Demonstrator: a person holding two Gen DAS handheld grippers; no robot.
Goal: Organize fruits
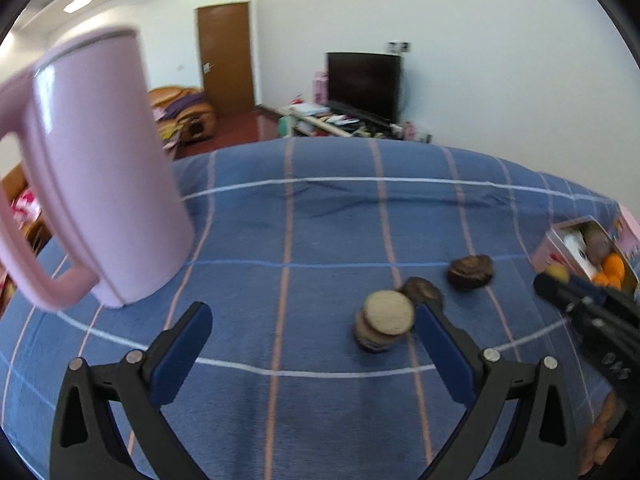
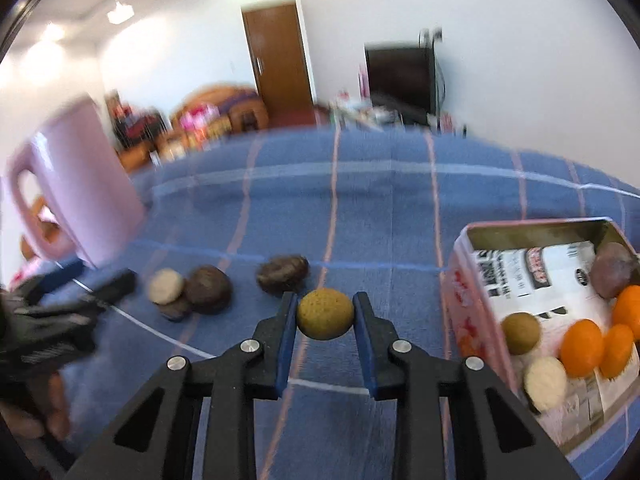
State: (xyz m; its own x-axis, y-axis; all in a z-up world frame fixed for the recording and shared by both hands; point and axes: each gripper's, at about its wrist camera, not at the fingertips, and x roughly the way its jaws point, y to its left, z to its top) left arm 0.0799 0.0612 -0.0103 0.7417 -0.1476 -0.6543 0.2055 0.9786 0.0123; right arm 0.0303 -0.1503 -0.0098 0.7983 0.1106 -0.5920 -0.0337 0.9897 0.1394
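Note:
My right gripper (image 2: 325, 307) is shut on a yellow-brown round fruit (image 2: 325, 314), held above the blue checked cloth (image 2: 360, 220) just left of the pink box (image 2: 476, 300). The box holds several oranges (image 2: 582, 347), a brown fruit (image 2: 520, 333), a purple one (image 2: 611, 270) and a pale cut half (image 2: 545, 382). On the cloth lie a dark wrinkled fruit (image 1: 469, 272), another dark fruit (image 1: 422, 290) and a cut half with pale flesh (image 1: 387, 318). My left gripper (image 1: 312, 320) is open and empty, just left of the cut half.
A tall pink jug (image 1: 92, 176) with a handle stands at the left of the cloth. The box (image 1: 580, 248) sits near the cloth's right edge. Behind the cloth are a sofa (image 1: 184, 116), a door and a television (image 1: 364, 84).

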